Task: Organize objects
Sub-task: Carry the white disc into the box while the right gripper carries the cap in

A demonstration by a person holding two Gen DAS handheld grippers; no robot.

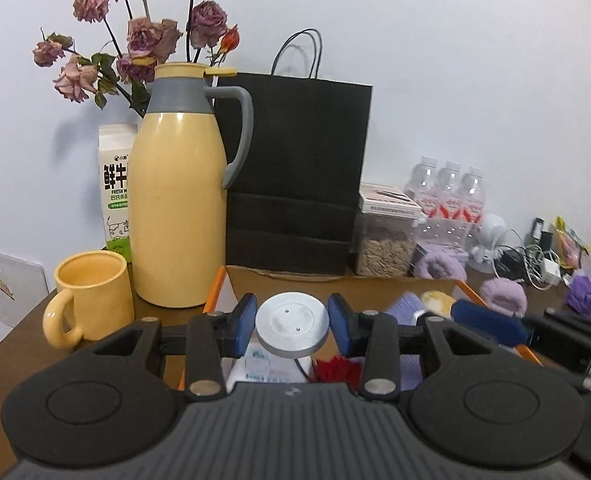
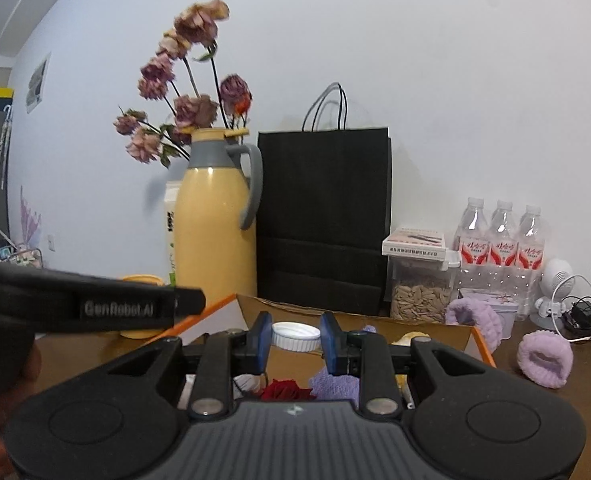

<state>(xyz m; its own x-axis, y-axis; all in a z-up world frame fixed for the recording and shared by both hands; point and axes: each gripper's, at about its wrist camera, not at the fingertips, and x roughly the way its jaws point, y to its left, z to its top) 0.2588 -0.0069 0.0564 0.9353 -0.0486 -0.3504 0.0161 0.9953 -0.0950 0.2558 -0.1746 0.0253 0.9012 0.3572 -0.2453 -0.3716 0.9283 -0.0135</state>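
Observation:
My left gripper (image 1: 293, 320) is shut on a round silver disc (image 1: 292, 330), its blue pads pressing on both sides; a thin wire hangs under the disc. My right gripper (image 2: 295, 336) is shut on a white ribbed lid (image 2: 296, 335). Both are held above an open cardboard box (image 1: 295, 276) with orange edges. The box (image 2: 415, 330) holds a red rose (image 2: 285, 390), a purple cloth (image 2: 335, 384), a tissue pack (image 1: 263, 364) and something yellow. The right gripper's blue finger (image 1: 487, 322) shows at the right, close beside the left gripper.
Behind the box stand a yellow thermos (image 1: 175, 208), a yellow mug (image 1: 91, 296), a milk carton (image 1: 115, 188), dried roses (image 1: 147, 40) and a black paper bag (image 1: 299, 168). To the right are a seed jar (image 1: 383, 248), water bottles (image 1: 447, 188), purple fluffy bands (image 2: 543, 360) and cables (image 1: 535, 264).

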